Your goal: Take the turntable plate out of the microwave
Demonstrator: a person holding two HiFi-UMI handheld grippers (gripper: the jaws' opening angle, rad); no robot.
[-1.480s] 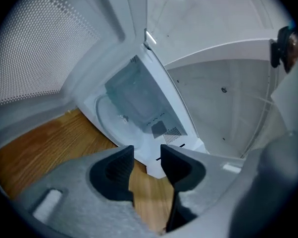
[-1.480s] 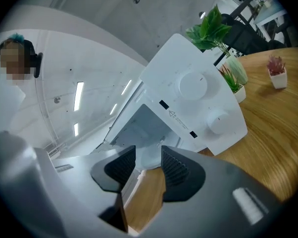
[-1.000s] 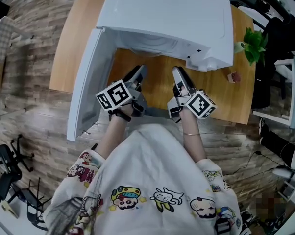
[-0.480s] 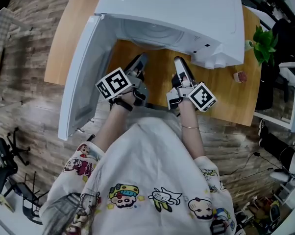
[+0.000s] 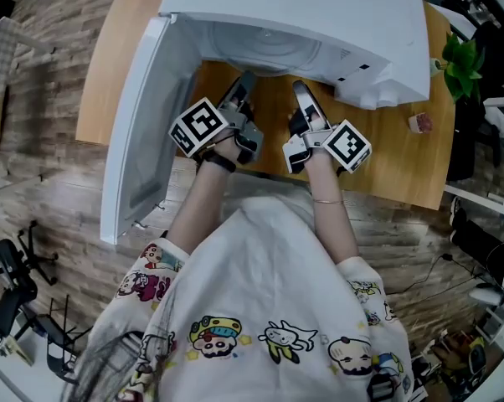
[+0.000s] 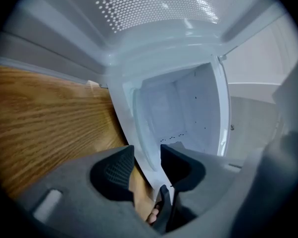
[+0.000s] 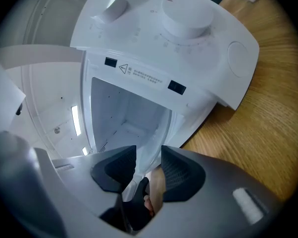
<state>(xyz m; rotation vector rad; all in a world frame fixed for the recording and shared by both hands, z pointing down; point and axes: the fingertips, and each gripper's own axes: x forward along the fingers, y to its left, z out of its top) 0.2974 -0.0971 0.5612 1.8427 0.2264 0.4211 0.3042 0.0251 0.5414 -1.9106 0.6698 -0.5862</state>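
At the tabletop's [image 5: 403, 170] front edge, facing the open microwave [image 5: 302, 7], the left claw [image 5: 244, 82] and right claw [image 5: 300, 87] hover side by side, both released and empty. The turntable plate [image 5: 269, 57] sits inside the cavity. The step in hand looks like the reach; next each claw likely needs to slide in and clench the plate's rim.

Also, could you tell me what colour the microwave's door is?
The microwave door is plain white, clearest in the head view.

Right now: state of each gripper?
Left gripper: open, holding nothing.
Right gripper: open, holding nothing.
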